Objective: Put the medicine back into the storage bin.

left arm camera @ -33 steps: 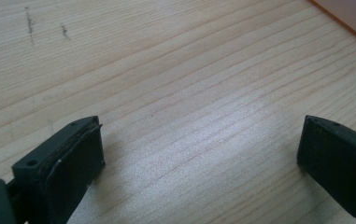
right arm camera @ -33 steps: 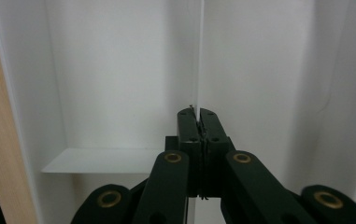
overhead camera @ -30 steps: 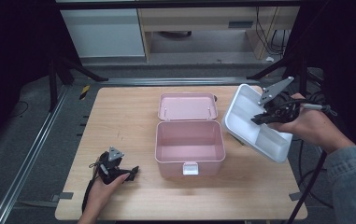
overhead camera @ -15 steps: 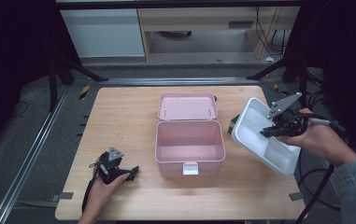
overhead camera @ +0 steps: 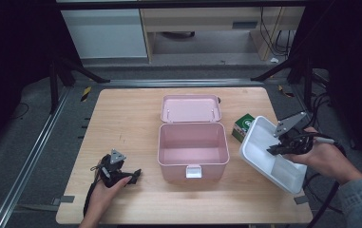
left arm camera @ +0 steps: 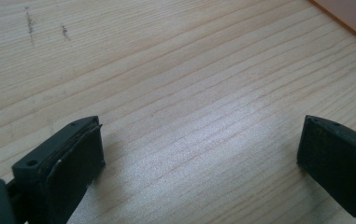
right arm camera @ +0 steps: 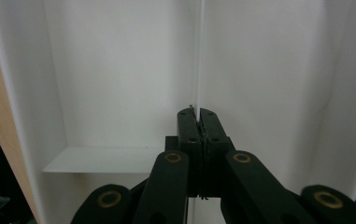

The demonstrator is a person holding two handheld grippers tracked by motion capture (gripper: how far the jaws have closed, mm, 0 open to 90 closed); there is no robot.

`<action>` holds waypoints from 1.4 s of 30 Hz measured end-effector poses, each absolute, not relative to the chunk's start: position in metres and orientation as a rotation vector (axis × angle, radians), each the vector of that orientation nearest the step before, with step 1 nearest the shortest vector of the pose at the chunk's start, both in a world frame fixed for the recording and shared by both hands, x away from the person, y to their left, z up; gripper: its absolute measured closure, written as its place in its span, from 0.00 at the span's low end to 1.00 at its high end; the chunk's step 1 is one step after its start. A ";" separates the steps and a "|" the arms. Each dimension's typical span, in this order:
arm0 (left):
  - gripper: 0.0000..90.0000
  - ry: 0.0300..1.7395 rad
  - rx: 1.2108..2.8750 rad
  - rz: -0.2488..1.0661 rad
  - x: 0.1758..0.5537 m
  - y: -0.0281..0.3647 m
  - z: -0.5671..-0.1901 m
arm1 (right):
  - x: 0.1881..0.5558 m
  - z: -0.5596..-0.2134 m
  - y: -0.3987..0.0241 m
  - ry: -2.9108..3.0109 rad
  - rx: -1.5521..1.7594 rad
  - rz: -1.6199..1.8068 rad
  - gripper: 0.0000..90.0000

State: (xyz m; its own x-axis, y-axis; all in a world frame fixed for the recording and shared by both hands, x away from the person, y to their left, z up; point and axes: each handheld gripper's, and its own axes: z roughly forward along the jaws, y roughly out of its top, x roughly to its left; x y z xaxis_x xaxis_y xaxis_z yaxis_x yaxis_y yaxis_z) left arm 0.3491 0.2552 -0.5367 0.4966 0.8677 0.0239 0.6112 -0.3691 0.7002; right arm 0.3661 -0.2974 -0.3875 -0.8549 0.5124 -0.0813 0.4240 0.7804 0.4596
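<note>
A white compartment tray [overhead camera: 262, 140] hangs tilted over the table's right edge. My right gripper [overhead camera: 277, 149] is shut on its thin inner divider. In the right gripper view the jaws [right arm camera: 197, 115] pinch that divider wall [right arm camera: 201, 56], with white compartments on both sides. An open pink box [overhead camera: 193, 145] stands mid-table, its lid [overhead camera: 191, 108] folded back and its inside bare. My left gripper [overhead camera: 132, 176] lies on the wood at the front left, open. In the left gripper view [left arm camera: 201, 140] only bare table shows between its fingers.
A small green carton [overhead camera: 242, 126] lies between the pink box and the tray. The wooden table [overhead camera: 121, 123] has free room on its left half. Dark floor, metal rails and stands surround it. A cable trails from the right gripper off the right edge.
My right gripper has carried the white tray down and to the right, toward the table's right edge. That uncovered the green carton. The left gripper has stayed put.
</note>
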 end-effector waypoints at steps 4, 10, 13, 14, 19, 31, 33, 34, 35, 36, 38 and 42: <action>0.00 1.209 2.108 0.523 0.349 0.255 -0.537 | 0.364 -0.401 -0.300 2.789 0.754 0.624 1.00; 0.00 1.209 2.108 0.523 0.349 0.255 -0.537 | 0.362 -0.418 -0.300 2.812 0.767 0.620 1.00; 0.00 1.210 2.108 0.523 0.349 0.255 -0.537 | 0.362 -0.425 -0.297 2.826 0.774 0.617 1.00; 0.00 1.210 2.108 0.523 0.349 0.255 -0.537 | 0.362 -0.427 -0.296 2.829 0.773 0.618 1.00; 0.00 1.210 2.108 0.523 0.349 0.255 -0.537 | 0.363 -0.437 -0.290 2.857 0.761 0.587 1.00; 0.00 1.209 2.108 0.523 0.349 0.255 -0.537 | 0.368 -0.462 -0.279 2.907 0.732 0.550 1.00; 0.00 1.209 2.108 0.524 0.349 0.255 -0.537 | 0.369 -0.466 -0.278 2.912 0.733 0.541 1.00; 0.00 1.209 2.108 0.524 0.349 0.255 -0.537 | 0.370 -0.468 -0.277 2.914 0.734 0.536 1.00; 0.00 1.209 2.109 0.524 0.349 0.255 -0.537 | 0.370 -0.470 -0.276 2.922 0.739 0.530 1.00; 0.00 1.210 2.109 0.524 0.349 0.255 -0.537 | 0.371 -0.472 -0.276 2.922 0.740 0.528 1.00; 0.00 1.210 2.109 0.524 0.349 0.255 -0.537 | 0.372 -0.476 -0.275 2.926 0.733 0.527 1.00; 0.00 1.210 2.109 0.523 0.349 0.255 -0.537 | 0.373 -0.484 -0.273 2.938 0.735 0.509 1.00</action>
State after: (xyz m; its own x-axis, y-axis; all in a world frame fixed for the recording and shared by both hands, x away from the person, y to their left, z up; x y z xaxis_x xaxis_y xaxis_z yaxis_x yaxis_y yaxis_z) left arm 0.3491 0.2552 -0.5367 0.4962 0.8679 0.0237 0.6116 -0.3688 0.6999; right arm 0.3731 -0.2726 -0.4835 -0.8830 0.4692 0.0117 0.4458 0.8306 0.3337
